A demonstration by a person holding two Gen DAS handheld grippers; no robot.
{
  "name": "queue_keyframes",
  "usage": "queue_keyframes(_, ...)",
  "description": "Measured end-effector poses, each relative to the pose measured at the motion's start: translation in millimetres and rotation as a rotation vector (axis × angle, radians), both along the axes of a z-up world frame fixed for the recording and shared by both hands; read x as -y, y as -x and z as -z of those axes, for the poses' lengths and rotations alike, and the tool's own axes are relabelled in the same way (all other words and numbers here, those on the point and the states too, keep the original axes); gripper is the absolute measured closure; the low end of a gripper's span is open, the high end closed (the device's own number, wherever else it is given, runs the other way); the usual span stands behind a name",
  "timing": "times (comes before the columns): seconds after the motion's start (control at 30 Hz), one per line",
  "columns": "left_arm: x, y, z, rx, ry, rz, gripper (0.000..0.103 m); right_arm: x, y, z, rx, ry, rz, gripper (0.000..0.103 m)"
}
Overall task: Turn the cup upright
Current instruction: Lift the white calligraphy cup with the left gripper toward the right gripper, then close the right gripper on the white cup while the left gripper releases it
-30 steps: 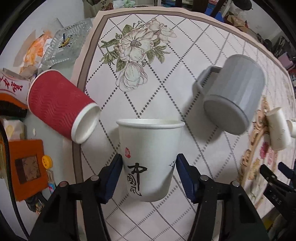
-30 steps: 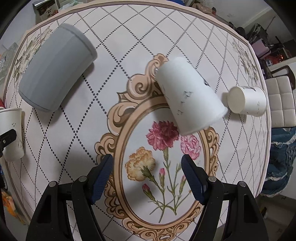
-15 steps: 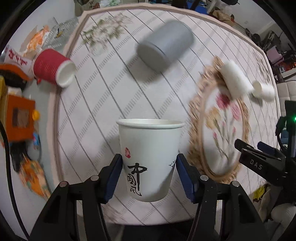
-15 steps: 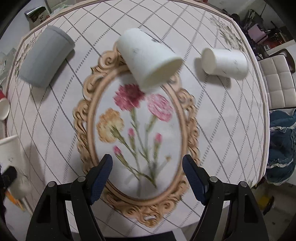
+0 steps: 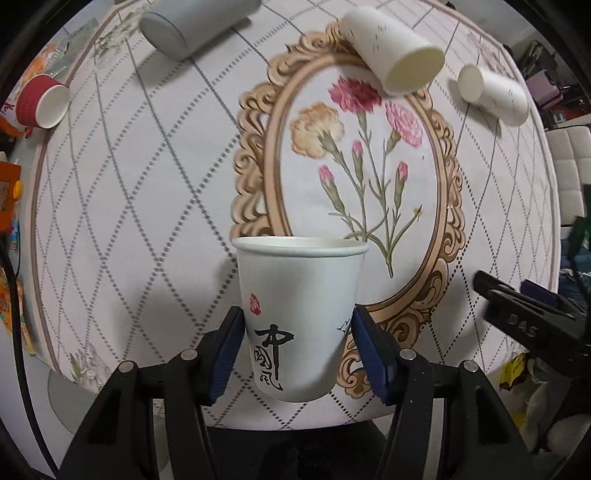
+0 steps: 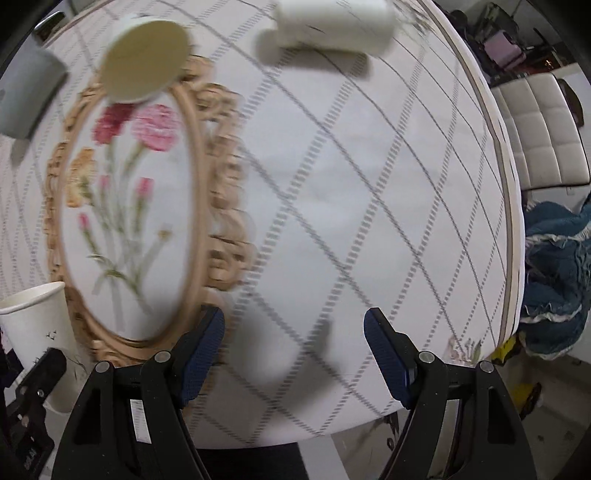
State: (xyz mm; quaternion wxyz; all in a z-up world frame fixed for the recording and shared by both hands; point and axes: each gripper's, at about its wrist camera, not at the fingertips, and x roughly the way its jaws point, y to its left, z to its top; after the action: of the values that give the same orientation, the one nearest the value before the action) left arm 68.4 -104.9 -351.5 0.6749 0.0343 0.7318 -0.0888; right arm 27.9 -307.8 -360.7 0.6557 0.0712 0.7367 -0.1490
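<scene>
A round worktop (image 5: 155, 206) under a diamond-quilted cloth with an oval carnation medallion fills both views; clutter lies off its left edge and a white padded chair (image 6: 543, 129) stands at the right of the right wrist view.

Left to right in the left wrist view: a red ripple paper cup (image 5: 40, 101) lies on its side at the upper left, a grey mug (image 5: 195, 22) on its side at the top, a white paper cup (image 5: 395, 51) tipped over on the medallion's rim, and a smaller white cup (image 5: 495, 94) on its side at the upper right.

The task's printed paper cup (image 5: 301, 317) sits low in the centre of the frame, mouth up, pinched by the left gripper (image 5: 298, 356) low on its wall. It looks light, thin and easily crushed, so a gentle hold on the sides near the stiffer base suits it; the rolled rim resists squeezing best.

The right gripper (image 6: 293, 354) has its fingers spread wide, holding nothing.

Against the earlier frames, the cup sits the same between the fingers, while the worktop has slid beneath: the medallion now lies behind the cup and the grey mug has drifted to the top left.
</scene>
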Motion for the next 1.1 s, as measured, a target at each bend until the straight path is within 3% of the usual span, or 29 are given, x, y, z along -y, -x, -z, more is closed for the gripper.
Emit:
queue_keyframes(0.43, 9, 0, 12, 0.01, -0.024, -0.029, 0.043, 55, 25, 22, -0.016, -0.018, 0.052, 0.024)
queue_keyframes(0.47, 9, 0, 13, 0.016, -0.034, -0.026, 0.04, 58, 27, 24, -0.018, -0.019, 0.056, 0.024)
queue_keyframes(0.53, 9, -1, 13, 0.023, -0.04, -0.025, 0.011, 66, 35, 29, -0.022, -0.017, 0.059, 0.024)
queue_keyframes(0.6, 6, -2, 11, 0.033, -0.041, -0.023, 0.005, 73, 42, 33, -0.023, -0.013, 0.057, 0.024)
queue_keyframes(0.8, -6, 0, -1, 0.072, -0.038, -0.036, 0.005, 63, 44, 29, -0.017, -0.005, 0.042, 0.024)
queue_keyframes(1.1, -65, 2, -50, 0.192, -0.04, -0.128, 0.005, 23, 45, -8, 0.027, -0.038, 0.007, 0.024)
